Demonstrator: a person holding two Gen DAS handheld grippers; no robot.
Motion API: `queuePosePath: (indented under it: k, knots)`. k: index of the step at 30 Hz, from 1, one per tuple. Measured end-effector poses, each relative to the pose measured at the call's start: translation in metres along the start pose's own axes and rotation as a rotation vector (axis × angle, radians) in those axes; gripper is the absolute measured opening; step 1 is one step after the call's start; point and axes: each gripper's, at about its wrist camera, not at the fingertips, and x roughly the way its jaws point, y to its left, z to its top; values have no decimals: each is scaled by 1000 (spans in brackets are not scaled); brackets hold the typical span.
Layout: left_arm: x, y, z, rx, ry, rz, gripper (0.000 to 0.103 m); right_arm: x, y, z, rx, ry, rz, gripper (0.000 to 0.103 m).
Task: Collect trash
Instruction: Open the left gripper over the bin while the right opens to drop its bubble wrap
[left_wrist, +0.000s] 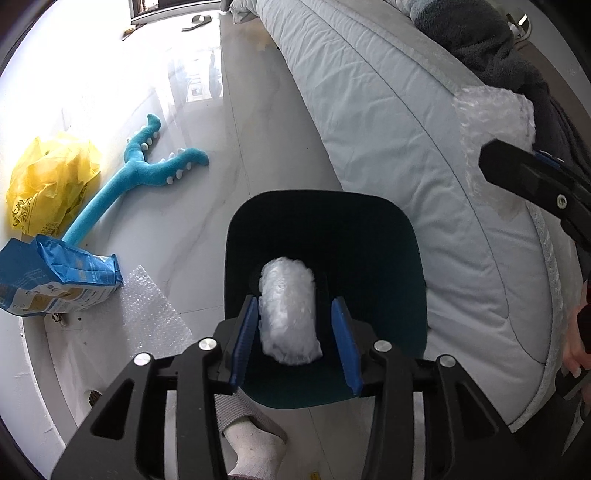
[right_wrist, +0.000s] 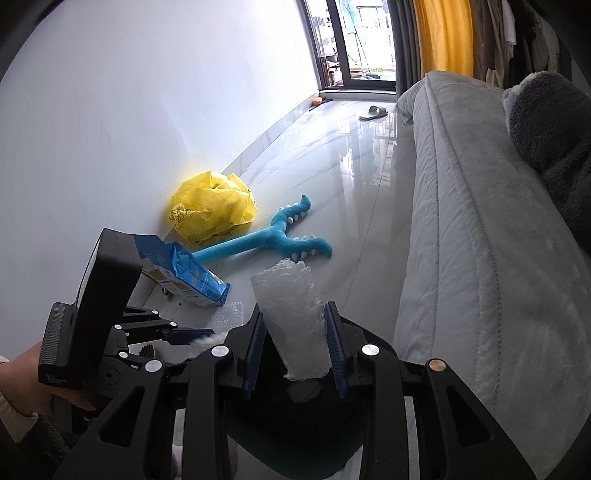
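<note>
Yellow plastic bag (left_wrist: 51, 177), one, lies crumpled by the wall, with one blue packet (left_wrist: 59, 280), one teal plush toy (left_wrist: 147, 166) and one flat bubble-wrap sheet (left_wrist: 155, 317) near it. My left gripper (left_wrist: 295, 325) hangs spread apart over one dark bin (left_wrist: 388, 258), a bubble-wrap roll (left_wrist: 288, 310) loose between its fingers. My right gripper (right_wrist: 297, 345) pinches a second bubble-wrap piece (right_wrist: 291, 317).

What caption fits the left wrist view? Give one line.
Left gripper, jaws open, over the dark bin with a bubble-wrap wad between them; blue toy on the floor.
</note>
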Motion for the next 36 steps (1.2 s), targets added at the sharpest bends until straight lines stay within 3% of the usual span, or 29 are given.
queuePosePath:
  k: [2, 10, 19, 23, 31, 36]
  knots:
    - [0, -1, -2, 11, 4, -5, 62, 6, 2, 0, 0, 14, 2, 33]
    - [-16, 5, -1, 24, -59, 5, 75, 30, 2, -9, 9, 90, -12, 33]
    - [-55, 15, 9, 5, -233, -25, 81, 62, 2, -24, 35, 187, -26, 33]
    - [-73, 24, 14, -30, -315, -46, 89, 78, 1, -30, 41, 228, -32, 33]
    - [-115, 36, 20, -79, -488, -68, 92, 103, 0, -46, 43, 297, -43, 33]
    - [-132, 37, 20, -71, -572, -29, 92, 109, 2, -49, 38, 318, -49, 33]
